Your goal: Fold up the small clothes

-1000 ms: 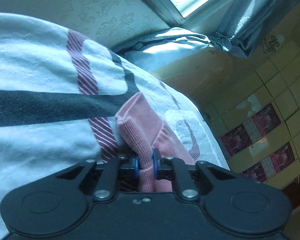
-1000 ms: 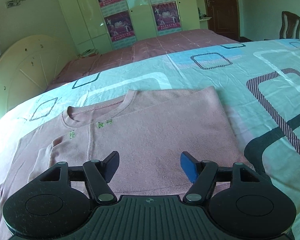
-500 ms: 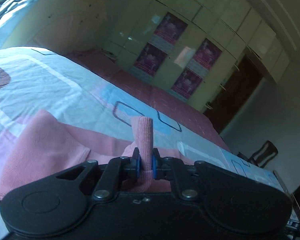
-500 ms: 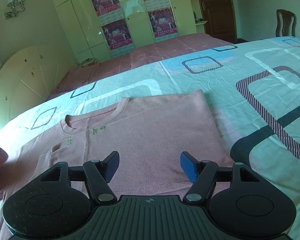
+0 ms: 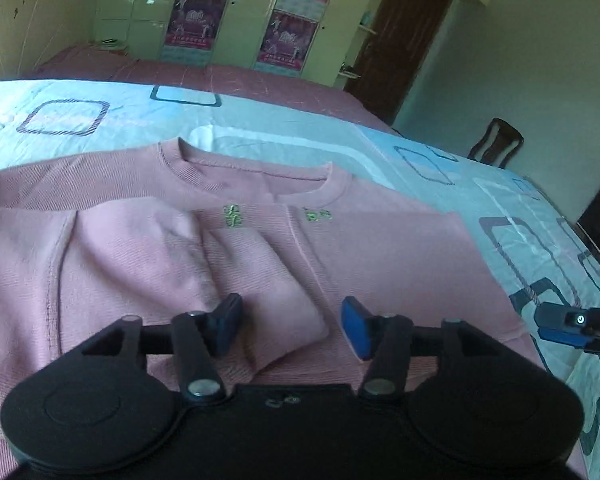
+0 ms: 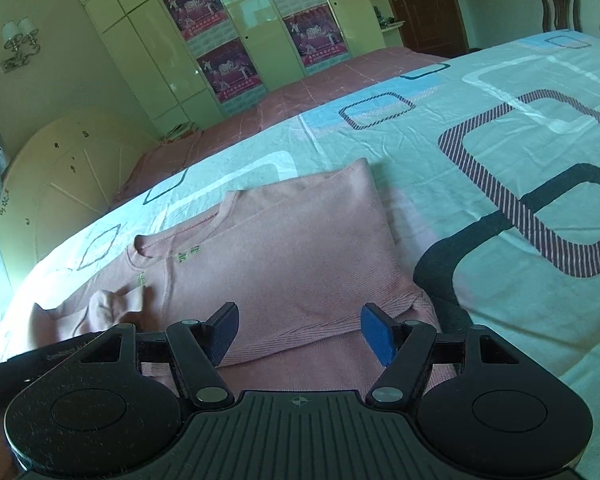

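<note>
A pink sweater lies flat on the patterned bed sheet, collar away from me. Its right side is folded in over the body. The left sleeve lies across the chest, its cuff under and between the fingers of my left gripper. That gripper's jaws are opening and the pads are off the cloth. My right gripper hovers open over the sweater's lower hem with nothing in it, and it also shows at the right edge of the left wrist view. The sleeve looks bunched in the right wrist view.
The bed sheet stretches wide to the right of the sweater. A pink cover lies along the far side. Beyond stand a wardrobe with posters, a dark door, a chair and a headboard.
My left gripper swung from the left with the sleeve pinched, laid it across the sweater's chest and let go, its jaws spreading. The right gripper shifted slightly and stayed open.
</note>
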Demonstrator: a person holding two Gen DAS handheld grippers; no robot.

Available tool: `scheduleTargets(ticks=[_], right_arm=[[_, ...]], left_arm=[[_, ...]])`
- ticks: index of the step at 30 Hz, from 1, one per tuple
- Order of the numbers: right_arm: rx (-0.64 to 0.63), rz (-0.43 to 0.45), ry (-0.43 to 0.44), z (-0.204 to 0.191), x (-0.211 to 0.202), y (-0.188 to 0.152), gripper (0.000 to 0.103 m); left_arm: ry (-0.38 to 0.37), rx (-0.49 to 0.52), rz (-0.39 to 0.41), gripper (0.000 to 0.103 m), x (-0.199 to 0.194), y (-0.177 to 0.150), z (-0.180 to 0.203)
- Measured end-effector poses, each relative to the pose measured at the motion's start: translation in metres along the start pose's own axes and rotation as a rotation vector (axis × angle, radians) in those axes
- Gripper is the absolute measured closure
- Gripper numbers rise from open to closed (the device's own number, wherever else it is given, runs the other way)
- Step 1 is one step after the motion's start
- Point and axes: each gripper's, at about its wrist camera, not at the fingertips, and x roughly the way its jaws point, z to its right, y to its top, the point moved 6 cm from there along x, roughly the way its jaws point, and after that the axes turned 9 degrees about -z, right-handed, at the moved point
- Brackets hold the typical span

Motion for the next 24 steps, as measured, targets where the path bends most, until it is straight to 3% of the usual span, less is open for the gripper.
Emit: scheduleTargets(ticks=[3, 7, 10, 11, 13, 16, 19, 20, 21, 22, 24], right_arm=[[-0.001, -0.025, 0.107, -0.018, 0.007, 0.002, 0.035], [-0.015, -0.08, 0.266, -0.056, 0.03, 0.004, 0.035], [-0.013, -0.141, 0.363, -0.085, 0.054, 0.001, 0.036], [-0.012, -0.162, 0.384, -0.093, 0.063, -0.001, 0.037], [0.009, -0.217, 0.41, -0.105, 0.083, -0.006, 0.051], [0.06, -0.294, 0.415, -0.113, 0.112, -0.014, 0.052], [0.077, -0.318, 0.417, -0.119, 0.13, -0.016, 0.053], [0.06, -0.315, 0.406, -0.122, 0.134, -0.015, 0.06], [0.044, -0.322, 0.391, -0.125, 0.139, -0.013, 0.081], [0.028, -0.326, 0.374, -0.128, 0.144, -0.011, 0.09], [-0.046, -0.294, 0.355, -0.139, 0.143, -0.002, 0.097]], left_arm=[[0.058, 0.034, 0.06, 0.026, -0.029, -0.007, 0.005], [0.133, 0.0, 0.108, 0.028, -0.077, -0.024, -0.025], [0.25, -0.039, 0.11, 0.032, -0.109, -0.043, -0.061], [0.291, -0.061, 0.106, 0.032, -0.116, -0.051, -0.075], [0.344, -0.118, 0.087, 0.032, -0.128, -0.064, -0.101], [0.376, -0.192, 0.05, 0.033, -0.134, -0.074, -0.128], [0.382, -0.179, 0.038, 0.036, -0.127, -0.072, -0.139], [0.381, -0.172, 0.043, 0.036, -0.123, -0.068, -0.141], [0.38, -0.166, 0.052, 0.038, -0.119, -0.062, -0.143], [0.379, -0.164, 0.061, 0.038, -0.115, -0.057, -0.146], [0.378, -0.154, 0.053, 0.041, -0.104, -0.047, -0.152]])
